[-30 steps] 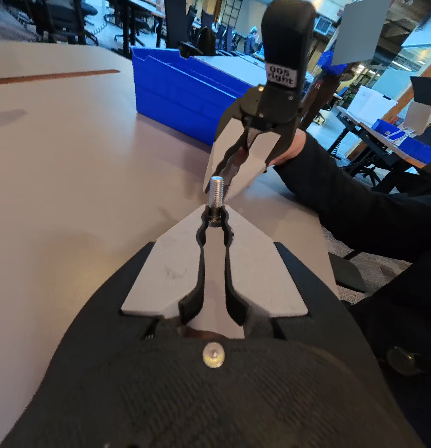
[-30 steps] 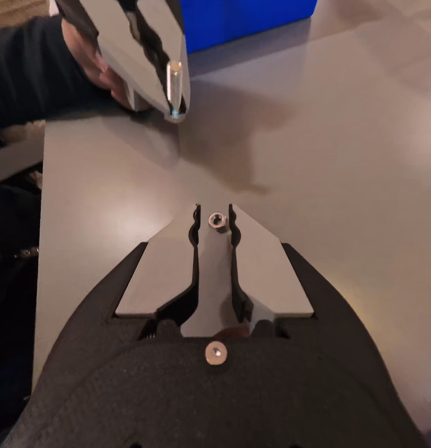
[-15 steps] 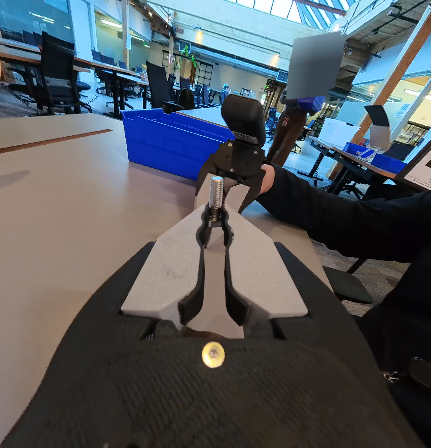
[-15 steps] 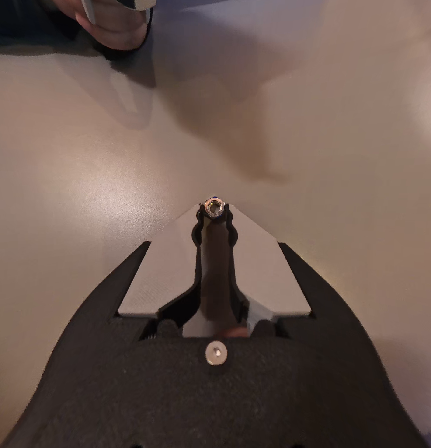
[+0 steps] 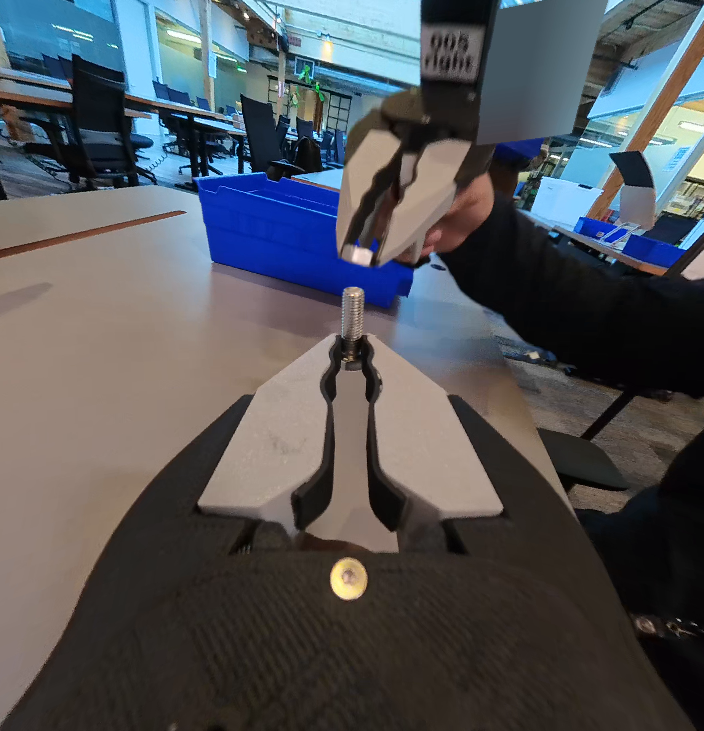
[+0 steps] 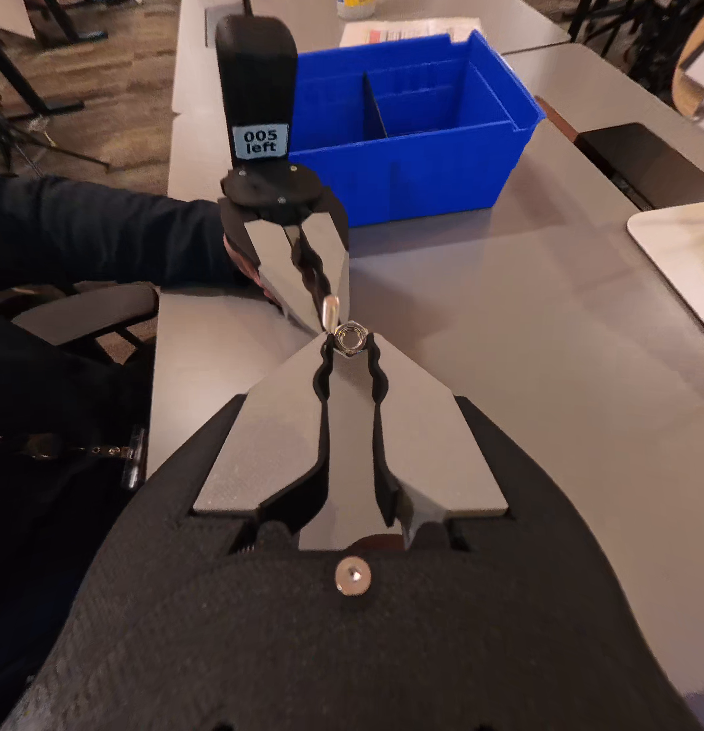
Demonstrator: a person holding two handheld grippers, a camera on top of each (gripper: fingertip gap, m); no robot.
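My left gripper [image 5: 351,355] is shut on the head of a silver bolt [image 5: 352,313], whose threaded shank stands upright above the fingertips. My right gripper [image 6: 349,343] is shut on a silver hex nut [image 6: 349,341], its hole facing the camera. In the left wrist view the right gripper [image 5: 358,255] hangs above the bolt tip with the nut [image 5: 357,254] at its tips, a small gap apart. In the right wrist view the left gripper [image 6: 327,321] points toward me and the bolt [image 6: 330,310] tip is just left of the nut.
A blue divided bin [image 6: 413,118] stands on the grey table [image 6: 520,316] behind the grippers; it also shows in the left wrist view [image 5: 279,233]. A black flat device [image 6: 643,162] and a white tray [image 6: 683,257] lie at the right. A person's dark sleeves reach in from the table's side. The tips of one gripper are about 5 centimeters away from the tips of the other.
My right gripper closed on the nut, lifted it off the table and brought it up over the bolt. My left gripper kept the bolt upright and tilted slightly.
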